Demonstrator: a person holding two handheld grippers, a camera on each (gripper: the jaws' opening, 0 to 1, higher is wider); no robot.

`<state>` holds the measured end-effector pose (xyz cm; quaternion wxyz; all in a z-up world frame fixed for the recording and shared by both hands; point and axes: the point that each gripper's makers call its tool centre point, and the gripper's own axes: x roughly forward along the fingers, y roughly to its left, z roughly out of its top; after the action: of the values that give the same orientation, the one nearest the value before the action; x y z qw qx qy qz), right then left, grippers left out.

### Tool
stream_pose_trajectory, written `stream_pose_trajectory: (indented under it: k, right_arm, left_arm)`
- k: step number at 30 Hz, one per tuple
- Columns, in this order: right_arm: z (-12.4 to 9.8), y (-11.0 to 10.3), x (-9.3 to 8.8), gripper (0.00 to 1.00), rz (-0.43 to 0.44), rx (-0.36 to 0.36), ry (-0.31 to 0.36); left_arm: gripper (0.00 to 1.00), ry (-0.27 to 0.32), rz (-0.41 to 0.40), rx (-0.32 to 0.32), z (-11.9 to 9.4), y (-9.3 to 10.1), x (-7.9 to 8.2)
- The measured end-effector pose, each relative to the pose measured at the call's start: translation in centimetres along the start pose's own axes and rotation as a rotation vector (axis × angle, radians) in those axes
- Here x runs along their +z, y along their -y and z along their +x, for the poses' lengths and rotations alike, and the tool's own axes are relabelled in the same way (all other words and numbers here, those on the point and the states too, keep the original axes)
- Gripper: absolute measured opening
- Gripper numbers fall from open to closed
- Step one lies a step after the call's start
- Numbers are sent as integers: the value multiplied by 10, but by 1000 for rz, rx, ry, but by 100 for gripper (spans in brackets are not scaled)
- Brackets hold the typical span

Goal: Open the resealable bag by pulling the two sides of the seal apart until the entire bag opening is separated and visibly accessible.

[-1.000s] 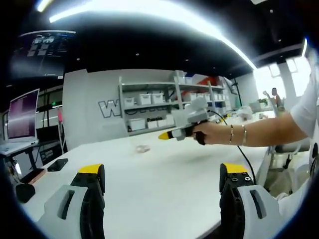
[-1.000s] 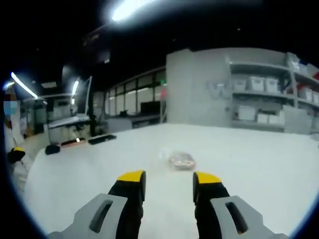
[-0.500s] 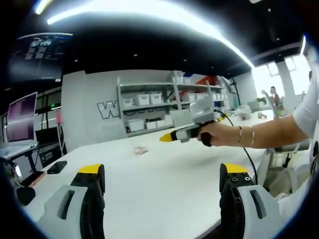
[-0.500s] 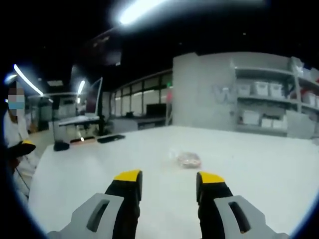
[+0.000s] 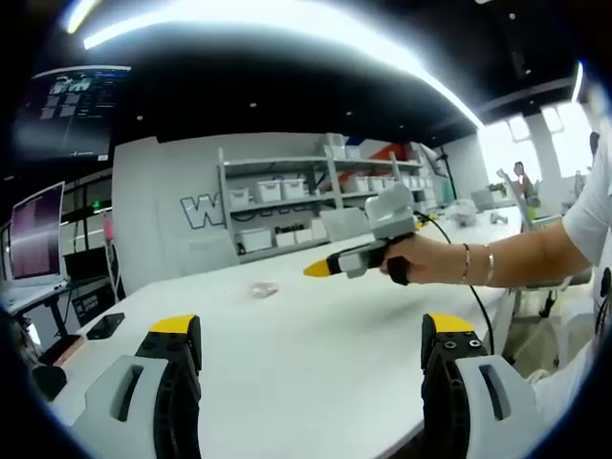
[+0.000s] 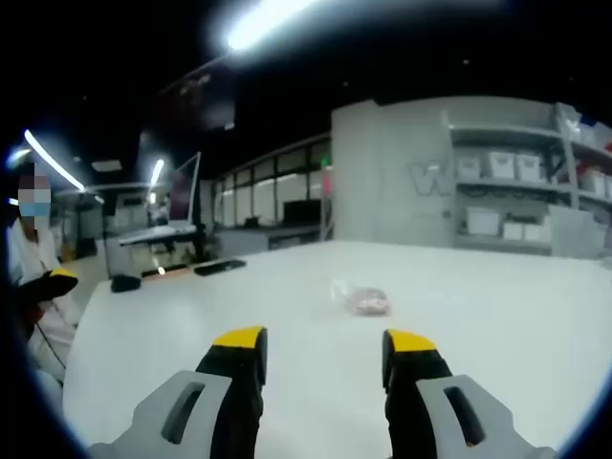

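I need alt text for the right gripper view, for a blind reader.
The open right tool points at a small clear bag lying farther ahead on a white table. Shelves with bins stand against the far wall.

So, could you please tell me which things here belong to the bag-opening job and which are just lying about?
For the job:
- resealable bag, lying untouched on the white table
- left gripper, open
- right gripper, open

Lying about:
- dark flat device near the table's far edge
- shelves of white bins
- monitor
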<state>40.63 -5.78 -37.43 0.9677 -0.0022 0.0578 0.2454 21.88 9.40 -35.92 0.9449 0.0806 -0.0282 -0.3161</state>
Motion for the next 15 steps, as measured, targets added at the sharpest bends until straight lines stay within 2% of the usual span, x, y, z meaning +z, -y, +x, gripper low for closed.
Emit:
stream_pose_trajectory:
  k: [7,15]
  right_arm:
    - [-10,-5,-4,51,1,3,0]
    - [-27,-20,-13,54,-5,20,-9]
  left_arm:
    - [94,-4,-2,-8,1,3,-1]
    - [94,-12,-11,-10,-2,6,-6]
